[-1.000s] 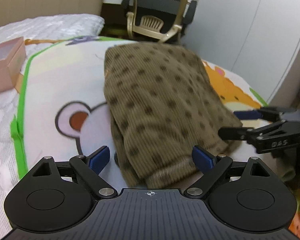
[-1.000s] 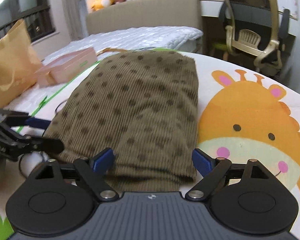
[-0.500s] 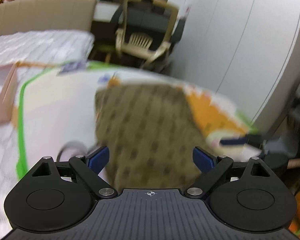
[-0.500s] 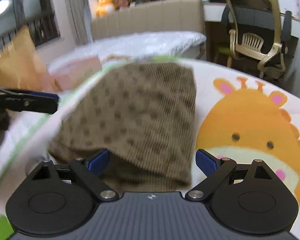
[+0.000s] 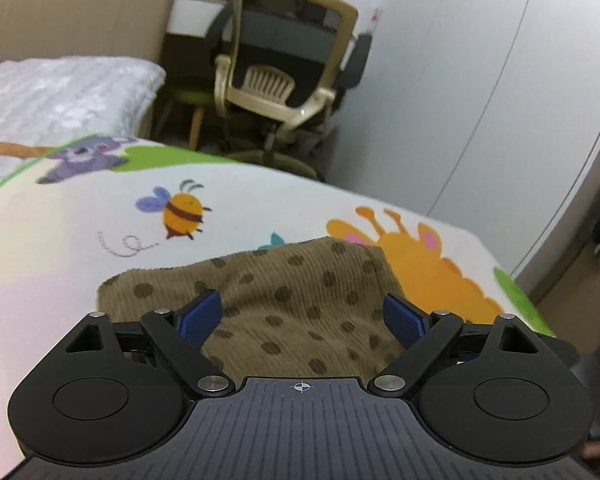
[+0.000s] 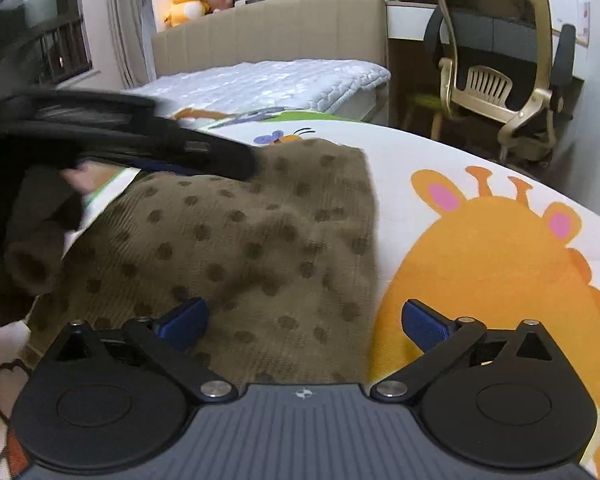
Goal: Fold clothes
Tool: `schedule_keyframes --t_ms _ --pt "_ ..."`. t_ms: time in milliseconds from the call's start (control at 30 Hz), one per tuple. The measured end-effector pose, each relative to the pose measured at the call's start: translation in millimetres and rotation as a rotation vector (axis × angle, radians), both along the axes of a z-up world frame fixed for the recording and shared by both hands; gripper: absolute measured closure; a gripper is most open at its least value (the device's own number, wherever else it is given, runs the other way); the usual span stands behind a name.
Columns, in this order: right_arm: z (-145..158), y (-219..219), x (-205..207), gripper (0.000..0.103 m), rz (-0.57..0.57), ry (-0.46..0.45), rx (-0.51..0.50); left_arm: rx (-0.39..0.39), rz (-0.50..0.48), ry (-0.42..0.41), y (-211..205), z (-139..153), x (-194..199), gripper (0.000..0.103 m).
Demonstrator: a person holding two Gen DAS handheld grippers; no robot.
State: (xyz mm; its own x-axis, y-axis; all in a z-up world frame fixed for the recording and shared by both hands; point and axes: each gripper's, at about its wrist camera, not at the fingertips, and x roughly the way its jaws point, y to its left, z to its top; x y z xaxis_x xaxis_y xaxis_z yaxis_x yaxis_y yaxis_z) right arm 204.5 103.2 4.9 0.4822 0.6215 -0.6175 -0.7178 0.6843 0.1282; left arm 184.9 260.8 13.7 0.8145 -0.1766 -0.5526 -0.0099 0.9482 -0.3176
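Note:
A folded brown corduroy garment (image 5: pixel 300 288) with dark dots lies flat on the cartoon play mat (image 5: pixel 80 248). In the left wrist view my left gripper (image 5: pixel 302 314) is open, its blue pads spread wide above the garment's far part. The right wrist view shows the same garment (image 6: pixel 260 232), with my right gripper (image 6: pixel 304 322) open over its near right edge; one pad is above the cloth, the other above the giraffe print. The left gripper (image 6: pixel 220 160) reaches in from the left, blurred, over the garment's far edge. Neither gripper holds cloth.
A person's dark sleeve (image 6: pixel 36 248) is at the left of the garment. Beyond the mat are a bed with a white quilt (image 6: pixel 268 84), a beige headboard (image 6: pixel 268 28), an office chair (image 6: pixel 500 72) and a white wardrobe (image 5: pixel 480 80). The mat's edge drops off at right (image 5: pixel 516 292).
My left gripper has swung from the garment's near left side up and across to its far end. My right gripper stays at the near edge. The garment lies as before.

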Motion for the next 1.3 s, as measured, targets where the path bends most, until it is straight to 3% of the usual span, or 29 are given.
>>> schedule_keyframes --t_ms 67,167,333,433,567,867,1067,1300 --pt "2.8 -1.4 6.3 0.000 -0.020 -0.012 0.010 -0.009 0.015 -0.032 -2.3 9.2 -27.9 0.008" --pt "2.1 14.9 23.7 0.000 -0.062 -0.059 -0.018 0.038 0.054 -0.041 -4.3 10.8 -63.0 0.007" --pt "1.0 41.9 52.7 0.000 -0.131 -0.137 -0.064 0.145 0.132 0.045 -4.2 -12.9 -72.9 0.007" --pt "0.3 58.2 70.1 0.000 -0.172 -0.184 -0.091 0.106 0.147 0.079 2.8 -26.9 -68.0 0.005" --pt "-12.6 47.2 78.9 0.000 -0.221 -0.103 -0.073 0.081 0.139 0.074 7.1 -32.3 -66.2 0.004" --pt "-3.7 -3.7 8.5 0.000 -0.111 -0.154 -0.039 0.096 0.172 0.063 -0.6 -35.8 -76.9 0.003" --pt "-3.2 -46.5 -57.5 0.000 -0.042 -0.175 0.017 0.189 0.296 0.018 -63.3 -29.2 -124.0 0.000" --pt "-10.5 -88.0 -102.8 0.000 -0.036 -0.141 -0.015 0.183 0.326 0.090 -121.7 -41.0 -185.8 0.000"
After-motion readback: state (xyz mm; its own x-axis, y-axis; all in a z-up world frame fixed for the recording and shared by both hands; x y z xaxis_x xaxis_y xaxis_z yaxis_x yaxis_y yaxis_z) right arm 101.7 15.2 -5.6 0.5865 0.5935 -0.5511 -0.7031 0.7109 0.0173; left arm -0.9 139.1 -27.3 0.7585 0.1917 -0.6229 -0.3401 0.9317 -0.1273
